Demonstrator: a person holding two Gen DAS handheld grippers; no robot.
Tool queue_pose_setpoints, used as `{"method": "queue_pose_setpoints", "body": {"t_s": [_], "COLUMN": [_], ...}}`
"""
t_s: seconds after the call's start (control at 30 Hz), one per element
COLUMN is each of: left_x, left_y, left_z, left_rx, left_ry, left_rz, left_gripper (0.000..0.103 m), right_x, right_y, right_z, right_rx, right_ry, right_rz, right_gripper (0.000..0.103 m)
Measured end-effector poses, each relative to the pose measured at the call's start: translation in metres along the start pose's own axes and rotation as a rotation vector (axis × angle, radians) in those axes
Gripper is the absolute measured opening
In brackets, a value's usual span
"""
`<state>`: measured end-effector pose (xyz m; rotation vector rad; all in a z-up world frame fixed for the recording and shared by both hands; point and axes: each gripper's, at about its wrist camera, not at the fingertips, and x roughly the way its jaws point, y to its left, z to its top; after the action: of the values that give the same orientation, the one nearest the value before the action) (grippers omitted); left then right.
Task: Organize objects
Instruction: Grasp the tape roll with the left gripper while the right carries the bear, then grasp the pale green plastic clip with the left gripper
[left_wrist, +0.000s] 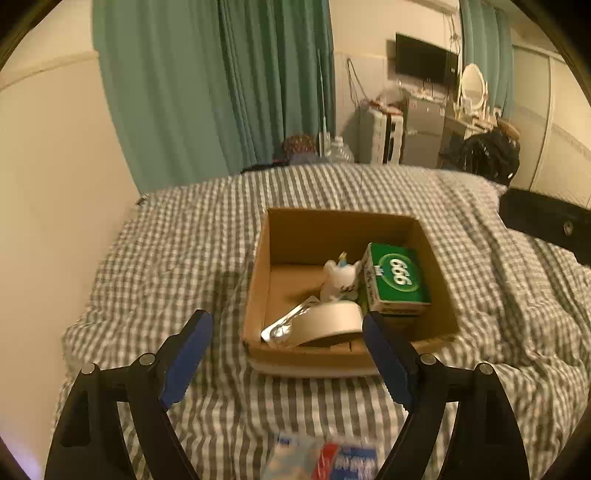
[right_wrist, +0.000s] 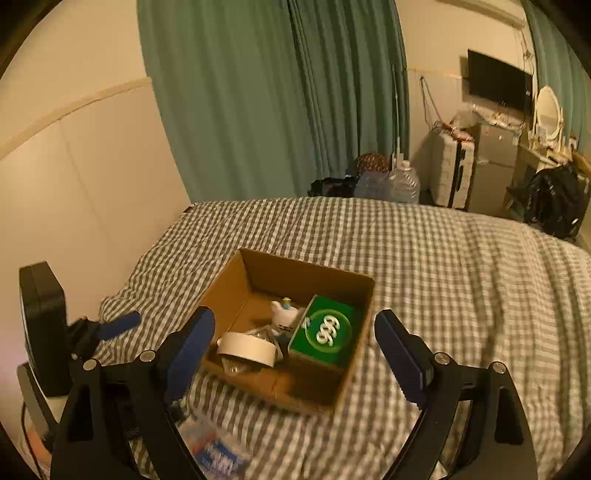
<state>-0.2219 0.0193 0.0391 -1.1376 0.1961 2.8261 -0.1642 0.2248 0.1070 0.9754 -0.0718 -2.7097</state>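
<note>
The big bed with the grey checked blanket (right_wrist: 424, 266) holds everything and has lots of free room on the right. The open brown cardboard box (right_wrist: 236, 291) keeps the green box (right_wrist: 327, 330), white tape roll (right_wrist: 247, 347) and small white toy (right_wrist: 284, 314) together. A blue packet (left_wrist: 325, 458) waits near. The left tool (left_wrist: 286, 354) and right tool (right_wrist: 295, 350) are both wide open, holding nothing.

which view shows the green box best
The right wrist view: the green box shows its whole printed top inside the cardboard box. The left wrist view shows it too, at a slant.
</note>
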Motion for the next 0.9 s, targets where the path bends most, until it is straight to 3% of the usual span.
{"method": "queue_pose_setpoints", "body": {"t_s": [0.2,0.27,0.4,0.67,0.9], "left_x": [-0.071,-0.089,-0.108,-0.074,-0.007], "left_y": [0.013,0.022,0.031,0.045,0.047], "left_z": [-0.019,-0.029,-0.058,-0.151,-0.21], "left_rx": [-0.023,-0.048,-0.076,-0.195,-0.156], "left_ry": [-0.069,-0.09,-0.115,-0.023,0.195], "left_rz": [0.022,0.024,0.036,0.061,0.049], "left_gripper": [0.091,0.099,0.103,0.103,0.103], "right_x": [-0.072,-0.087,-0.101,-0.044,0.013], "right_y": [0.026,0.035,0.05,0.074,0.071], "right_z": [-0.022,-0.034,-0.065,-0.137,-0.18], "right_rx": [-0.076,-0.09,-0.112,-0.128,-0.084], "right_ry": [-0.051,-0.064,-0.068,0.035,0.15], "right_rz": [-0.03,-0.031,-0.031,-0.061,-0.039], "right_gripper": [0.097,0.1,0.103,0.103,0.103]}}
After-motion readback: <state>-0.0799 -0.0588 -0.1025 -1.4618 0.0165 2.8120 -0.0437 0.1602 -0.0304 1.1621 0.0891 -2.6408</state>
